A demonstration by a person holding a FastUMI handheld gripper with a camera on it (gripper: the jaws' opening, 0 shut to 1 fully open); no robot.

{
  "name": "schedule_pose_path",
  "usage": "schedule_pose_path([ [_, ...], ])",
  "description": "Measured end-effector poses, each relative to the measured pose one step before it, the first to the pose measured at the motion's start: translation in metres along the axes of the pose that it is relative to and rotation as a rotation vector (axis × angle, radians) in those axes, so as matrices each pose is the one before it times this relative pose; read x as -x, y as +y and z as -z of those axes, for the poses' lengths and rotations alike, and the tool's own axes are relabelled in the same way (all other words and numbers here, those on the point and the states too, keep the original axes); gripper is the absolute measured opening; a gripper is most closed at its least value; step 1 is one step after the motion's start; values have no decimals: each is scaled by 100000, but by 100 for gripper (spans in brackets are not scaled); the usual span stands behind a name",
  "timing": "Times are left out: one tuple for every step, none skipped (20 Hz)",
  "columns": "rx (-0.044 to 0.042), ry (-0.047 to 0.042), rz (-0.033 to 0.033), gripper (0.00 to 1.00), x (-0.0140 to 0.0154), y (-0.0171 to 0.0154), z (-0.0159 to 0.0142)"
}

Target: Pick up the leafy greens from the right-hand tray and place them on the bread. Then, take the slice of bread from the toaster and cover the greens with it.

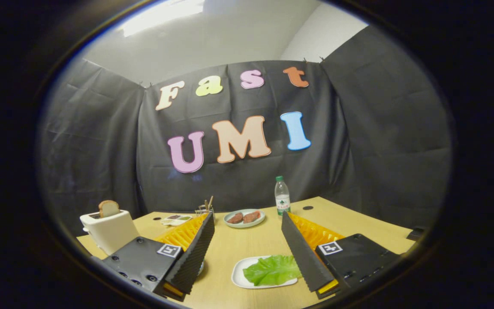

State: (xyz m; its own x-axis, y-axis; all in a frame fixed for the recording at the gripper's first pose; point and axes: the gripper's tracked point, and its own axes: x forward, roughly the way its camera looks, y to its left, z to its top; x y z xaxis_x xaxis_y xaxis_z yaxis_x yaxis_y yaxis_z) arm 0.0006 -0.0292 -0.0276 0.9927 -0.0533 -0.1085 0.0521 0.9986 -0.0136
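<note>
A green lettuce leaf (pixel 272 269) lies on a white tray (pixel 239 274) on the wooden table, low between my two fingers and close to the right one. My gripper (pixel 247 219) is open, held above the table with nothing between its fingers. To the left, beyond the left finger, stands a white toaster (pixel 109 231) with a slice of bread (pixel 108 208) sticking up out of its slot. Part of a plate shows under the left finger; what lies on it is hidden.
A pale plate (pixel 244 218) with two brown patties sits farther back in the middle. A water bottle (pixel 282 195) stands behind the right fingertip. A small wire holder (pixel 204 208) and a flat tray (pixel 176 219) lie at the back left. Black cloth walls enclose the table.
</note>
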Motion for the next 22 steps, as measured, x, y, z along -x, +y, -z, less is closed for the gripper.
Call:
schedule_pose_path([
  [-315, 1054, 726, 100, -62, -421, 190],
  [-517, 1622, 1198, 100, -216, -683, 502],
  [-838, 1973, 1566, 100, -331, -813, 508],
  [-1442, 2009, 1685, 100, -273, -915, 593],
  [-2152, 2084, 1877, 100, -384, -955, 459],
  [-2399, 2055, 1472, 100, -416, -893, 540],
  [-2263, 2435, 1396, 100, -435, -820, 546],
  [-1887, 3100, 2085, 100, -419, -1136, 909],
  [-1595, 3034, 2507, 100, -543, -1183, 698],
  [-1367, 2543, 2078, 100, -540, -1195, 674],
  [-1558, 2548, 2072, 100, -443, -1054, 524],
  [-2332, 1247, 1342, 100, -433, -924, 308],
  [-3013, 531, 706, 100, -463, -672, -41],
  [-3252, 934, -8, 100, -327, -550, 288],
  [-3076, 1377, -551, 100, -319, -325, 207],
  [-2468, 1998, -31, 100, -409, -468, 532],
  [-1823, 2223, 824, 100, -463, -620, 498],
  [-992, 2274, 952, 99, -545, -682, 721],
  [-155, 1922, 943, 99, -496, -494, 520],
  [228, 2236, 1131, 99, -535, -521, 622],
  [250, 2205, 807, 99, -513, -356, 608],
  [333, 2251, 368, 99, -487, -194, 620],
])
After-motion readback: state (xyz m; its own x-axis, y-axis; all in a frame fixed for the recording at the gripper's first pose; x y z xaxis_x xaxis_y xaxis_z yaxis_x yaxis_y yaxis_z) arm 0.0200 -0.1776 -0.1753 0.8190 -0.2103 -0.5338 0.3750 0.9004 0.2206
